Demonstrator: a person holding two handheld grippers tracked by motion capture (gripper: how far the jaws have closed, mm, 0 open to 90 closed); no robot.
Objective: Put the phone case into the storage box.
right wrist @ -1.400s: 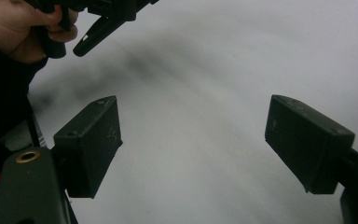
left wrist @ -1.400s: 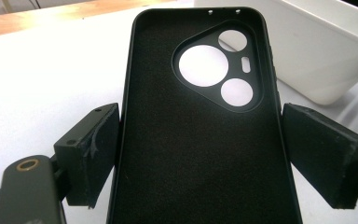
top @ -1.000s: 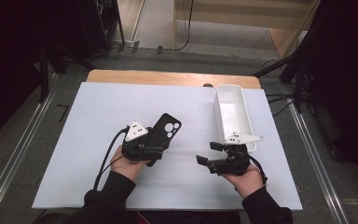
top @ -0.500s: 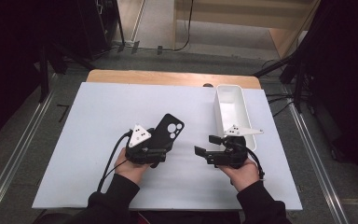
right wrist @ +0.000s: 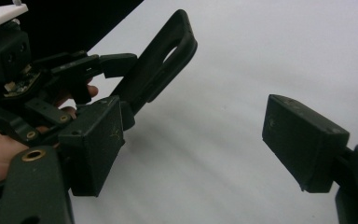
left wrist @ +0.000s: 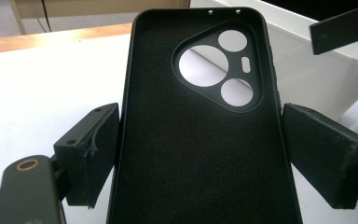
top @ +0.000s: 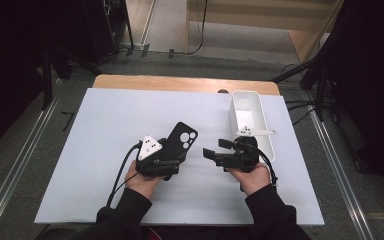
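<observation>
— So, the left gripper (top: 172,159) has the black phone case (top: 180,142) pinched across its width, one pad on each long edge, and carries it above the white table (top: 100,130), left of the white bin (top: 250,120). What makes this step go well?

— Probably a steady left hand, so the right gripper (top: 211,152) meets a still target. Its jaws stand apart with nothing between them, aimed across at the case. I'd bring it onto the free upper end, clear of the left pads, and close only once both pads flank the rim.

— Which way does the case point?

— Its long axis runs away from the person, leaning a little right in the high view. The camera cutout (left wrist: 219,70) sits at the far end, and the hollow inner side faces up.
</observation>
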